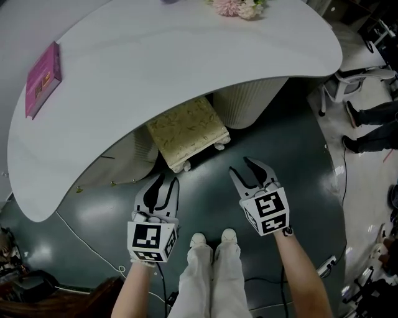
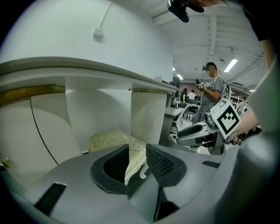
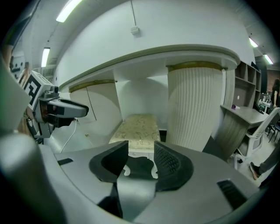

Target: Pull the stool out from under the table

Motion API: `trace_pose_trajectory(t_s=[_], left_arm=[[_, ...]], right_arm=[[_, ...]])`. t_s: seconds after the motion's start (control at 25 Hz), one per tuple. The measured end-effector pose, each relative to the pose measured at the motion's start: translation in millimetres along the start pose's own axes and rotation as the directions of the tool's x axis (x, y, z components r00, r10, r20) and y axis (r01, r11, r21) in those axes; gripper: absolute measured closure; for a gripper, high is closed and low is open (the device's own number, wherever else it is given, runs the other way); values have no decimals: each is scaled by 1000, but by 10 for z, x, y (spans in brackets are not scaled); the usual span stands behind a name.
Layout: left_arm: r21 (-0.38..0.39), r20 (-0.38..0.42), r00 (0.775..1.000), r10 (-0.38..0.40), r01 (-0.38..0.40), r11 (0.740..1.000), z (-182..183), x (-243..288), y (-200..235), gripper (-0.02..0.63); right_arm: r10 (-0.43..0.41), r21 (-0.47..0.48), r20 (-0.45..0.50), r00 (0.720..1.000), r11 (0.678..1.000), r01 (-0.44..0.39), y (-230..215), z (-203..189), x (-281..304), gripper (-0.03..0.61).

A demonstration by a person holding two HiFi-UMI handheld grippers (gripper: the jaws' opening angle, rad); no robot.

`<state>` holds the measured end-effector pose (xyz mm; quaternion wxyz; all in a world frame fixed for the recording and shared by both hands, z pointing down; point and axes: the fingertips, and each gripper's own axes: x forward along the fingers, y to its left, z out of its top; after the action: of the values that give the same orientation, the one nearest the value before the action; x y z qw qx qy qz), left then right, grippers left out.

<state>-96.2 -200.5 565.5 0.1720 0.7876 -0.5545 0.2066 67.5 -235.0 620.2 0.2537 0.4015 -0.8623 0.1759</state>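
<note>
Directly ahead, a white kidney-shaped surface (image 1: pixel 186 56) is curving across the far side of the room. Its top is showing smooth and matte. A pink book (image 1: pixel 42 79) is lying near its left end, and pale flowers (image 1: pixel 239 7) are sitting at its far edge. Two cream pedestals are carrying it: a ribbed pedestal (image 1: pixel 249 102) on the right and a smooth pedestal (image 1: pixel 134 149) on the left.

The stool (image 1: pixel 186 130) is standing between them, its far part tucked under the surface's near edge and its near end poking out over the glossy dark green floor (image 1: pixel 292 161). Its rectangular cushion is showing a pale gold leafy pattern above curled white legs.

The left tongs (image 1: pixel 163 181) and right tongs (image 1: pixel 242 169) are hovering side by side on the near side of the stool, apart from it. Both are pointing toward it with jaws standing apart and nothing between the pads.

Bare floor is lying open around the stool's near end. A white cable (image 1: pixel 81 239) is trailing along the left, well clear of the stool, and the person's white shoes (image 1: pixel 212 238) are standing just behind the tongs.
</note>
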Motion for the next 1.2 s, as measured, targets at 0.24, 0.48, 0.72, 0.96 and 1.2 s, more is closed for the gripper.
trace_pose_trajectory(t_s=[0.24,0.48,0.72,0.96,1.2], left_arm=[[-38,-50,998,39,-41,998,-381,237,172,456],[-86,-83,993,80,-87,992,-712,482,344,443],[-124,-104,989,105,-118,985,-979,756,485,429],[-171,-129,983,131,-152,973,-1273,1081,628,411],[-181,-120,982,147,-168,969,-1373,1242,686,388]], right_arm=[[29,-15,-27,999,999,-29,-108,-158,388,379],[52,-37,-50,997,998,-54,-247,-277,783,354],[57,-63,-53,997,996,-60,-392,-325,1140,334],[88,-47,-44,995,995,-90,-470,-384,1531,305],[146,-63,-27,989,987,-148,-503,-406,1768,293]])
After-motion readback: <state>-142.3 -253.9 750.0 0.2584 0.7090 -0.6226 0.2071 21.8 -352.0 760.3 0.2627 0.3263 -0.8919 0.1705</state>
